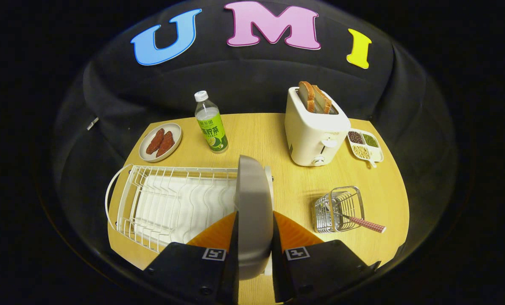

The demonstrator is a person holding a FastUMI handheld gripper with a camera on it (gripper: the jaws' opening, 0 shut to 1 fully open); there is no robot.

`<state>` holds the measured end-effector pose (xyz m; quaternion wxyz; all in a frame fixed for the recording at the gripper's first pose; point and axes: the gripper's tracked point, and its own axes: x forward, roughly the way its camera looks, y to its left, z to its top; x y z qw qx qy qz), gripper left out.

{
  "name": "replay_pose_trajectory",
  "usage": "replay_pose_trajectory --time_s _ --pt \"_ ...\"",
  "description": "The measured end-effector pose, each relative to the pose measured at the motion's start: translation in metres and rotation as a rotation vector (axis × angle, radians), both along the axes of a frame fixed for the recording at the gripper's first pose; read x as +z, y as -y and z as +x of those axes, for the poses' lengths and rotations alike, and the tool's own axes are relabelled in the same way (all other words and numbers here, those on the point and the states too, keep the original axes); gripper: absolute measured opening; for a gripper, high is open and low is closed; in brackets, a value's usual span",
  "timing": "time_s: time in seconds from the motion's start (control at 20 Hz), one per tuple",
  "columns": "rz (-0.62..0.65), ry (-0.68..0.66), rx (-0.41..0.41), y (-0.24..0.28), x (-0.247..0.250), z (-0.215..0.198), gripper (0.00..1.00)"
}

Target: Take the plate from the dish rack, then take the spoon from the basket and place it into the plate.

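Observation:
A grey plate (253,199) stands on edge between my two fingers, and my gripper (254,237) is shut on its lower part. The plate is at the right end of the white wire dish rack (171,203); I cannot tell whether it still rests in the rack. To the right of my fingers stands a small wire basket (337,209) on the wooden table (294,186). A spoon with a red checked handle (364,223) leans out of the basket toward the table's right edge.
A white toaster (313,133) with bread slices stands beyond the basket, with a divided dish of beans (364,145) to its right. A green-labelled bottle (210,123) and a small plate of red meat slices (160,142) stand beyond the rack.

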<state>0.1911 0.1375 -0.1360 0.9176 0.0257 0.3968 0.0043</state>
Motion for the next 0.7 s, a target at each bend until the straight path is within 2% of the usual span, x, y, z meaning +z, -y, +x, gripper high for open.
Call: replay_pose_trajectory --time_s 0.7 --pt "-0.046 0.013 -0.057 0.005 0.018 0.0 0.35"
